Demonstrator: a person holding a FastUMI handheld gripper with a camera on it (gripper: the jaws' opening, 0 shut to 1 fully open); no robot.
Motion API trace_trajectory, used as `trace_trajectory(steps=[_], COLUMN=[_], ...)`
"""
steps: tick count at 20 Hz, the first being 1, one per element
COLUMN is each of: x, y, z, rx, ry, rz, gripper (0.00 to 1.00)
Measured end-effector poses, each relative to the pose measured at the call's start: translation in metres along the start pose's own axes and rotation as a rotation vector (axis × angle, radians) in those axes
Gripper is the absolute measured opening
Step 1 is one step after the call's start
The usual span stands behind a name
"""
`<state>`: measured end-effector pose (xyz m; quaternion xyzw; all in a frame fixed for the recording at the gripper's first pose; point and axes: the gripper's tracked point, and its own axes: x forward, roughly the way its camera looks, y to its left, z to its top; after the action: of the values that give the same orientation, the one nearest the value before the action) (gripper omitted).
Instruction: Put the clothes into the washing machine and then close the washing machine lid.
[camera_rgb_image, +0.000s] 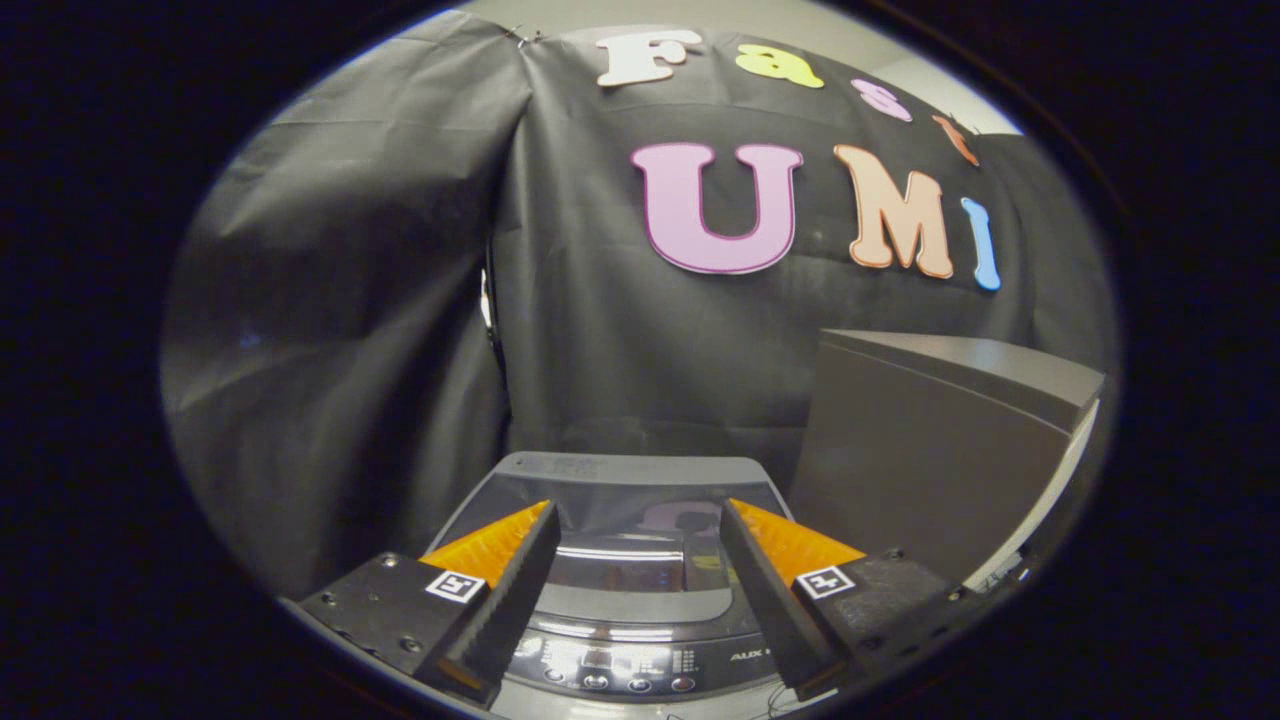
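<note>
A small grey top-loading washing machine (620, 470) stands just ahead of and below my gripper (637, 512). Its glossy dark lid (640, 565) lies flat and closed, reflecting the booth. The control panel (640, 668) with round buttons sits at the near edge, under the fingers. My gripper hovers above the lid, fingers spread wide apart and open, with nothing between them. I see no clothes in this view.
A tall grey box-like cabinet (940, 440) stands right of the washer, close to the right finger. Black cloth walls (350, 300) hang behind and to the left of the machine.
</note>
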<state>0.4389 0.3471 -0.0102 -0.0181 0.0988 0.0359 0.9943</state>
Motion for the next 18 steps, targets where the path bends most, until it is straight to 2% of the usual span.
trace_trajectory(steps=[8,12,18], x=[-0.077,-0.115,-0.168], y=[0.02,0.013,0.009], z=[0.027,0.048,0.058], rx=[0.035,0.028,0.012], ry=[-0.06,-0.12,-0.151], rz=[0.052,0.033,0.053], gripper=[0.97,0.97,0.97])
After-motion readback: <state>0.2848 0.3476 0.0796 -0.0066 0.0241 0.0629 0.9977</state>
